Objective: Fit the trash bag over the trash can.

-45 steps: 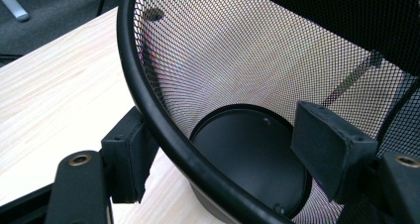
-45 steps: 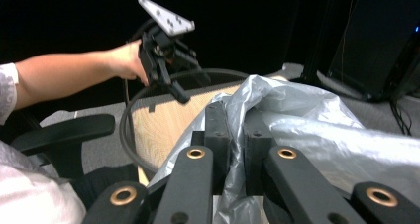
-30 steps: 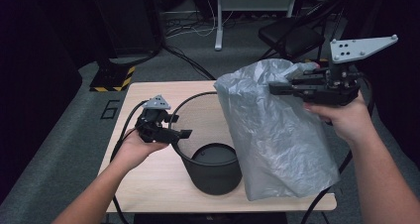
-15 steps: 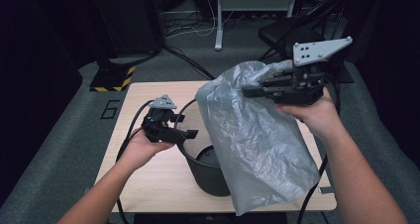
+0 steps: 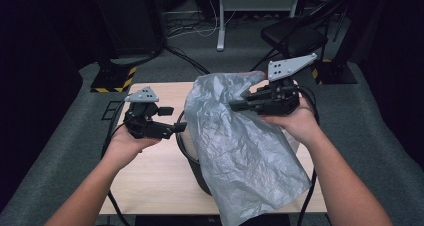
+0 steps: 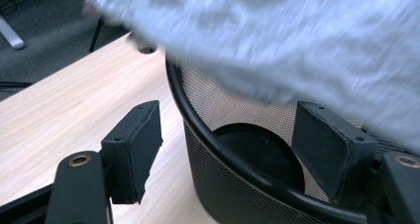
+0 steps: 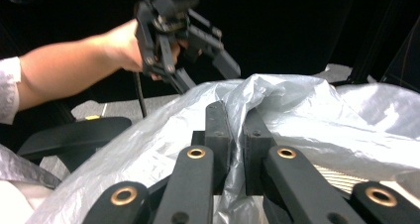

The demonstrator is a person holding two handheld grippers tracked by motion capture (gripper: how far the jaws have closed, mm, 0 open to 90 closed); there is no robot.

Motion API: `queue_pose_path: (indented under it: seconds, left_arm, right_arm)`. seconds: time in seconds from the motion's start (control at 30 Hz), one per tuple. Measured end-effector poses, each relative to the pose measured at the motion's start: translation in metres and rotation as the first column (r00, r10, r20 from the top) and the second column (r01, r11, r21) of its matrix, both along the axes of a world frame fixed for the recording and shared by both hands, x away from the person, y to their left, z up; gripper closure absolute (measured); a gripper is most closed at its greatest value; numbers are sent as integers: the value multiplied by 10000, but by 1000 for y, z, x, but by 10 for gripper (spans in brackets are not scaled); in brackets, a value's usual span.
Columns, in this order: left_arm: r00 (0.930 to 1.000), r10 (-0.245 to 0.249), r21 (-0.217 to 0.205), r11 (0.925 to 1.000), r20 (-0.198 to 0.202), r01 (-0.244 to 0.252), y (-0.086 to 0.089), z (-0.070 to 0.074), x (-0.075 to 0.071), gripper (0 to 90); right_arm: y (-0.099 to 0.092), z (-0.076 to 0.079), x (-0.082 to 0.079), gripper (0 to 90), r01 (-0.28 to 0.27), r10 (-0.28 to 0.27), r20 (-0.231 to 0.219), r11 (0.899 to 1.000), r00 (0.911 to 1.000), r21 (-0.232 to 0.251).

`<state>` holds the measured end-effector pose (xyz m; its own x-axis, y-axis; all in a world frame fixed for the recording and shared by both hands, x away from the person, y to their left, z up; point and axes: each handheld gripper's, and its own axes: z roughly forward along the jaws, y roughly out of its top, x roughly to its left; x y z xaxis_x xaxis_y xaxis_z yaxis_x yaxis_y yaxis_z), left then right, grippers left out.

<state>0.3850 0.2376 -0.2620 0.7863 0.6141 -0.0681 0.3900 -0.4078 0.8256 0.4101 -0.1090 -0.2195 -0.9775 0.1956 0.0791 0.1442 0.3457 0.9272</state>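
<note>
At centre frame of the high view, a crinkled, translucent grey plastic bag (image 5: 240,151) hangs clamped in the right tool (image 5: 239,106), draping over the round black wire-mesh bin (image 6: 233,149) on the pale wooden desk (image 5: 150,181), while the left tool (image 5: 181,128), jaws apart, straddles the bin's rim.

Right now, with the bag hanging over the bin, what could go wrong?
1. The right gripper pinches only a thin fold of the grey plastic bag; the film may slip out or tear.
2. The bag hangs partly outside the black mesh bin, so lowering it may drape it over the rim.
3. The left gripper straddles the bin's rim with open fingers, not clamped; the bin could shift.
</note>
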Motion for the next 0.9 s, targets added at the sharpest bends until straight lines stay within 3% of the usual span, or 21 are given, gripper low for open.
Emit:
queue_pose_path:
  seconds: [0.2,0.53,0.73,0.9]
  left_arm:
    - [9997,-12,84,10000,249,10,4,10,-5,269]
    - [9987,257,-127,9996,447,-252,21,23,-11,275]
    - [9991,-212,-209,9995,362,220,8,21,-11,260]
    - [9987,-507,17,9987,-4,507,-11,5,0,243]
  right_arm:
    - [14,-11,4,846,-128,125,-127,9997,9998,-195]
    - [13,-23,8,846,-27,20,-302,9997,9995,-245]
    - [21,-26,11,846,-79,68,-392,9996,9992,-278]
    - [27,-29,12,846,-97,80,-412,9991,9991,-415]
